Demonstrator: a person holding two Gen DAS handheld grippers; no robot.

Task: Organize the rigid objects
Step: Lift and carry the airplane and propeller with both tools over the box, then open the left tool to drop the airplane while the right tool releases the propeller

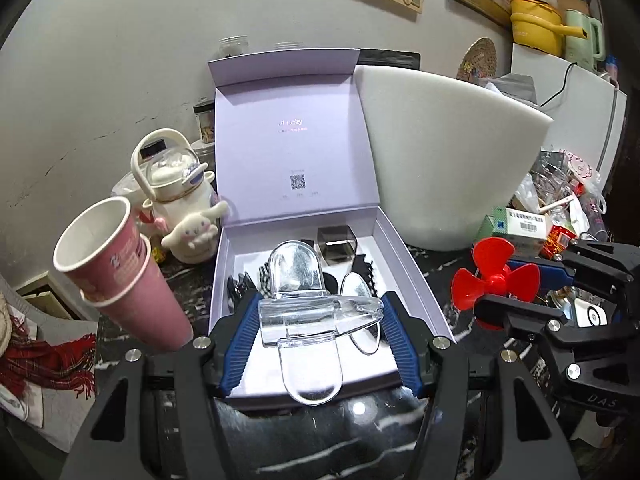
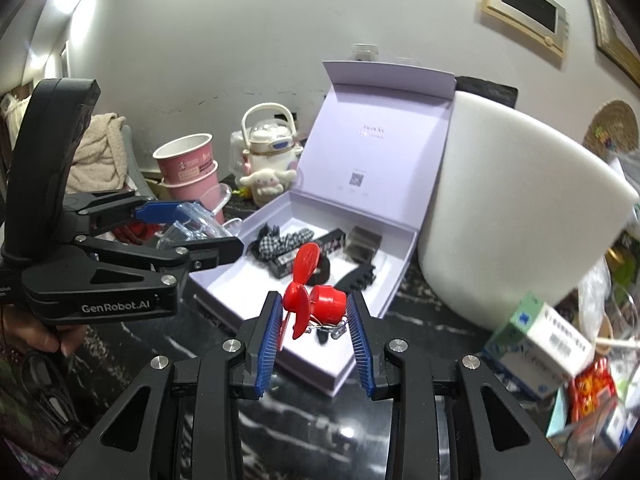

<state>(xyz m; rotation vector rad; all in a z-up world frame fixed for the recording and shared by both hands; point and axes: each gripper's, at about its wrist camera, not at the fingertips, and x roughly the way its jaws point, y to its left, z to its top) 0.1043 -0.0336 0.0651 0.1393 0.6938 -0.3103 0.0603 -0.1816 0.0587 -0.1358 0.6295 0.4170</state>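
Both hands carry a load above the open lilac box [image 1: 404, 248], so the step in hand looks like setting each piece down inside it without knocking what already lies there. The left gripper [image 1: 316, 312] has its jaws clamped on a clear plastic piece [image 1: 308, 312], a see-through part with rounded flaps that catches glare; it hangs over the near half of the box, above an oval mirror [image 1: 360, 304]. The right gripper [image 2: 314, 308] has its jaws closed on a small red fan [image 2: 316, 300], gripped by its round motor cap, blades turned leftward, thin wires dangling beneath. It hovers over the box's near corner. Best to lower each piece over bare white floor, clear of the checked bow [image 2: 286, 240] and the dark cube [image 2: 364, 244], and release only once it rests. The dark marbled surface [image 2: 420, 308] around the box is cluttered.
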